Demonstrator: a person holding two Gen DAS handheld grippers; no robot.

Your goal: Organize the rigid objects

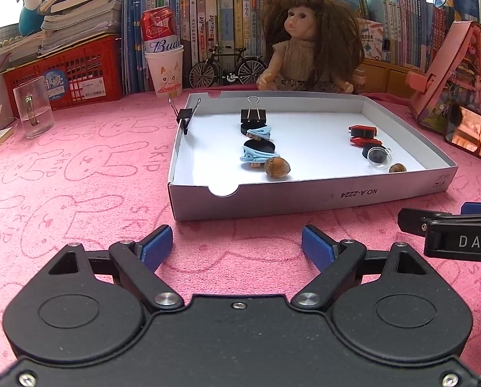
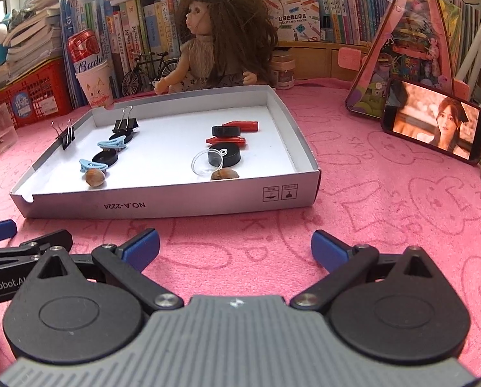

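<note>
A shallow white cardboard tray (image 1: 305, 201) (image 2: 176, 204) lies on the pink cloth ahead of both grippers. Inside, on its left, are a black binder clip (image 1: 253, 115) (image 2: 125, 124), two light-blue clips (image 1: 259, 132) (image 2: 111, 143), black discs (image 2: 105, 158) and a brown nut (image 1: 277, 167) (image 2: 95, 177). On its right lie red pieces (image 1: 363, 130) (image 2: 240, 125), a black disc (image 2: 227, 156), a clear round lens (image 1: 378, 157) (image 2: 205, 163) and a second nut (image 1: 397, 168) (image 2: 224, 174). Another binder clip (image 1: 185, 116) (image 2: 67, 133) grips the tray's left wall. My left gripper (image 1: 236, 248) and right gripper (image 2: 235, 248) stand open, nothing between their fingers, short of the tray.
A doll (image 1: 305, 48) (image 2: 214, 42), a model bicycle (image 1: 224, 67), a cup holding a can (image 1: 164, 64), a red basket (image 1: 66, 71) and books stand behind the tray. A clear glass (image 1: 34, 106) is at the left; a phone (image 2: 434, 122) leans at the right.
</note>
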